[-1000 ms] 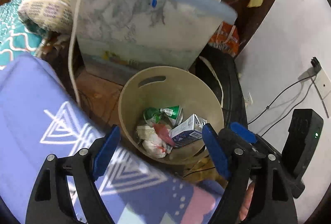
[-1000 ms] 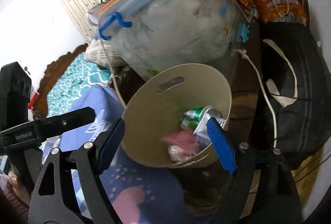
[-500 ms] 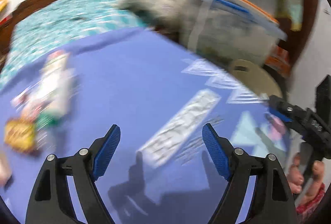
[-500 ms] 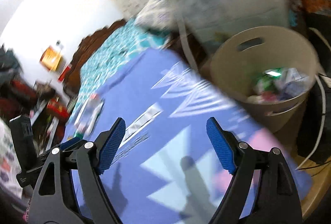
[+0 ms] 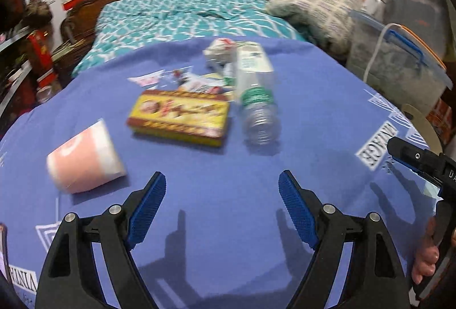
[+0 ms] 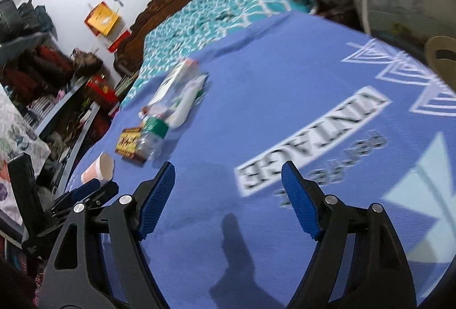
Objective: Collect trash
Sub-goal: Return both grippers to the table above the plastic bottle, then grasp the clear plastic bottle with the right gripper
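Trash lies on a blue printed cloth point(image 5: 313, 115): a pink paper cup point(image 5: 85, 156) on its side, a flat yellow-red box point(image 5: 179, 116), a clear plastic bottle with a green label point(image 5: 256, 92), a small white carton point(image 5: 221, 51) and wrappers point(image 5: 193, 83). My left gripper point(image 5: 222, 203) is open and empty, above the cloth just short of the cup and box. My right gripper point(image 6: 228, 196) is open and empty over the "VINTAGE" print point(image 6: 310, 143). The cup point(image 6: 98, 168), box point(image 6: 128, 143) and bottle point(image 6: 151, 138) lie to its far left.
The beige bin's rim shows at the cloth's right edge point(image 5: 421, 121) and in the right wrist view point(image 6: 441, 55). Clear storage tubs point(image 5: 399, 63) stand behind it. A teal bedspread point(image 5: 176, 15) and patterned pillow point(image 5: 313, 9) lie beyond. Cluttered shelves point(image 6: 42, 98) stand at left.
Both grippers have swung away from the bin and now face the trash on the blue cloth. Both stay open and empty.
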Demonstrator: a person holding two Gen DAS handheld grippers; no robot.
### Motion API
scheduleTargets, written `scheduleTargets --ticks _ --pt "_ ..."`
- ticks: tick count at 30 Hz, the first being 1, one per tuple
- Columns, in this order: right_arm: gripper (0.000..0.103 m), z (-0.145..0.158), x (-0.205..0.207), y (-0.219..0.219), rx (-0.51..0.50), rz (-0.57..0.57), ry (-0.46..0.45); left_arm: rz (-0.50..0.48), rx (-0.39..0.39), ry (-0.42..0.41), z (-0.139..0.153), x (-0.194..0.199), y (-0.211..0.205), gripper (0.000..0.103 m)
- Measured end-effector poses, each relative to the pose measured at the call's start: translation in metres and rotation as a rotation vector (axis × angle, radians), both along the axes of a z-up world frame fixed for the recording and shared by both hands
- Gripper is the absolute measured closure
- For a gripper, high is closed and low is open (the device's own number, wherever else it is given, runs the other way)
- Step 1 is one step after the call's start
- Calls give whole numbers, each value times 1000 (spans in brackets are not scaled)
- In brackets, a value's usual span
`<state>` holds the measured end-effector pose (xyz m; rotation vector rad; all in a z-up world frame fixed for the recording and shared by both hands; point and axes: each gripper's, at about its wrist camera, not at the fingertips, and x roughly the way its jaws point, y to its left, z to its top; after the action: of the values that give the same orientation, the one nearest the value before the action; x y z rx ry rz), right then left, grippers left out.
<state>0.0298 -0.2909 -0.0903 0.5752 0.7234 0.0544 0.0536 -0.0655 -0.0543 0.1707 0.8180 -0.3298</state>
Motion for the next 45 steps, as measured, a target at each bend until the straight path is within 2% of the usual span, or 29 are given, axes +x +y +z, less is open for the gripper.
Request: scheduleTargets --ticks 5,9,13,21,31,45 --pt "26 -4 20 23 -49 45 25 50 4 3 -8 2 18 26" --pt "26 -8 25 24 -58 61 48 57 -37 13 -7 3 23 25" --pt "26 -9 22 17 -41 50 54 55 -49 19 -6 2 23 25" --pt "26 -6 20 24 -85 61 40 55 -66 22 -6 2 25 25" --pt "26 -4 16 27 -87 60 34 52 -79 30 -6 3 26 25" --pt "26 -9 27 34 -74 70 79 74 -194 44 -4 5 44 25"
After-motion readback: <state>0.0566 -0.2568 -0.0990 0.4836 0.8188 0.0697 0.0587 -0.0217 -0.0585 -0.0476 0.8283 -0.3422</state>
